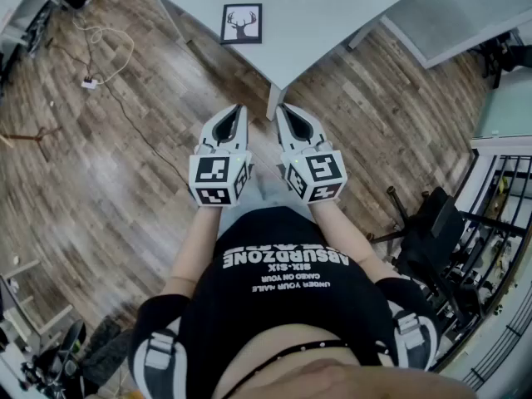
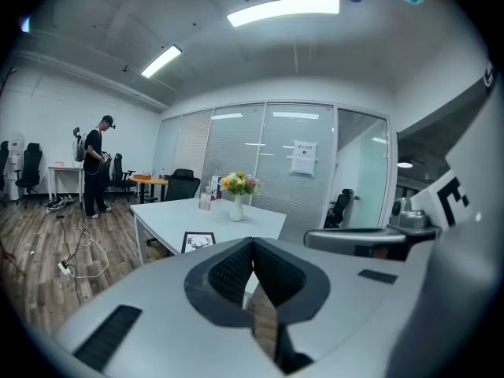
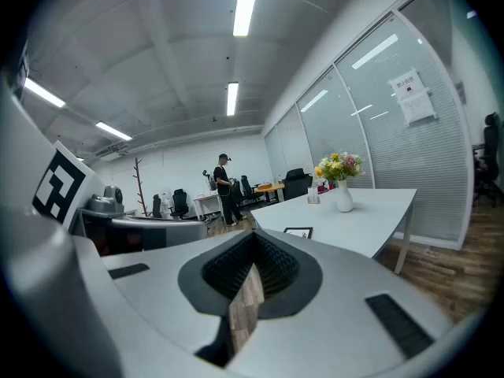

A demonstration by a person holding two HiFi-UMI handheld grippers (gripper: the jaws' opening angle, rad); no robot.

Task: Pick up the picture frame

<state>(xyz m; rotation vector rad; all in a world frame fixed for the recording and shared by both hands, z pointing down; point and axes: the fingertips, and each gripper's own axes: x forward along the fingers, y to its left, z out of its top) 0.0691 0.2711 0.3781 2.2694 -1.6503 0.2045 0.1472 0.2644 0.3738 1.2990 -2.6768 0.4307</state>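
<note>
Office with wood floor (image 1: 100,165), white counter (image 1: 332,11) ahead, frame (image 1: 241,23) lying flat near its front corner, left claw (image 1: 238,110) and right claw (image 1: 284,110) both closed, empty, side by side above floor, well short of frame.

I see bare table (image 1: 332,23) round the picture frame (image 1: 241,23) at twelve o'clock, open from above; the table leg (image 1: 272,102) blocks the low way straight ahead.
</note>
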